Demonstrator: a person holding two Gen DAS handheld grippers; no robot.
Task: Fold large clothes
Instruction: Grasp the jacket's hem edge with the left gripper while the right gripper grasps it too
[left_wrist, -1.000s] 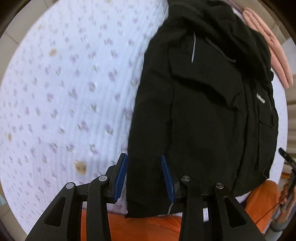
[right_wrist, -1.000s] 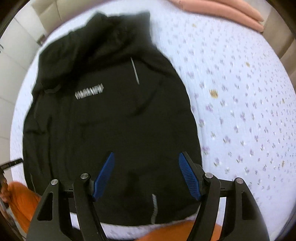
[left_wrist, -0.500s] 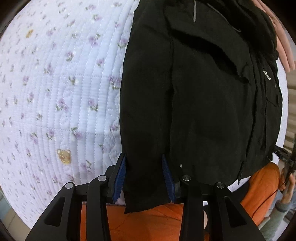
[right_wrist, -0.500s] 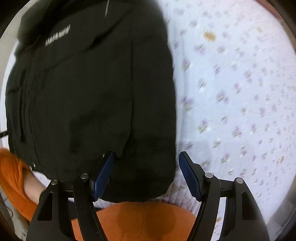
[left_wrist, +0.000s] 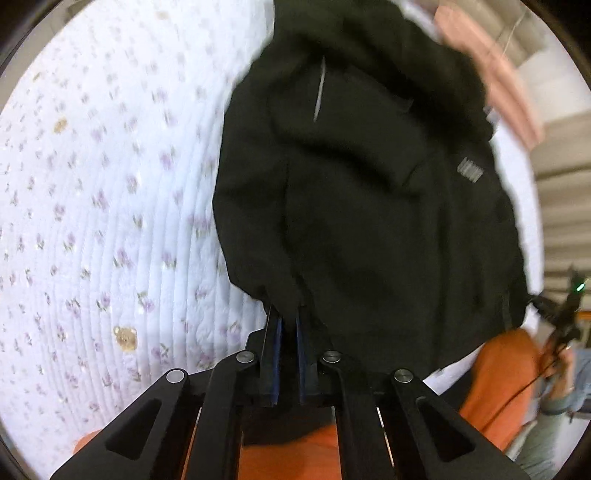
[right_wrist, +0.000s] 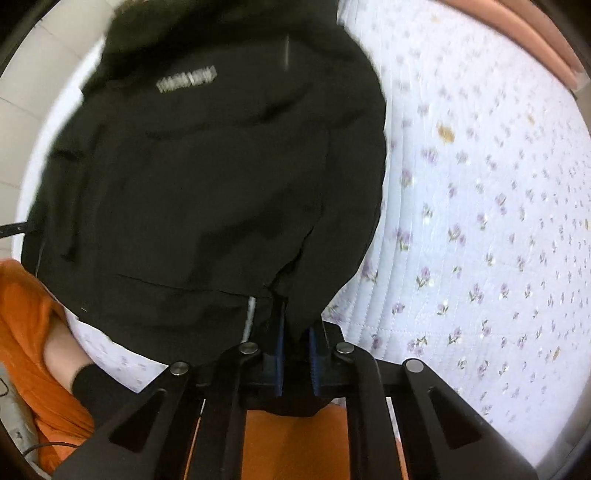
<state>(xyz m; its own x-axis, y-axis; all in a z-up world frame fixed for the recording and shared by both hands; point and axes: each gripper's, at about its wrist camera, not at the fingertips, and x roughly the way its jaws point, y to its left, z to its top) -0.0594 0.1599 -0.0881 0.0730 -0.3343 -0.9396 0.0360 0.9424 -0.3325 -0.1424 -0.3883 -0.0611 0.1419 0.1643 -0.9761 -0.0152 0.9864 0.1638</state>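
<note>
Both grippers — left (left_wrist: 287, 325), right (right_wrist: 295, 328) — clamp the black jacket's (left_wrist: 369, 221) hem.

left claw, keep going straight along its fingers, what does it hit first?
The black fabric jacket: the left claw has just closed on its hem, so cloth is already between the pads. Beyond that, probably the white floral quilted bedspread underneath; depth is unclear.

I see the black jacket (left_wrist: 369, 221) lying spread on the bed's (left_wrist: 110, 221) lilac-flowered white quilt, collar end away from me. It shows a thin silver strip near the top and a blurred pale logo on the chest. Its near hem is bunched and lifted at two corners, and the fabric there puckers into folds, with creases across the body.
</note>
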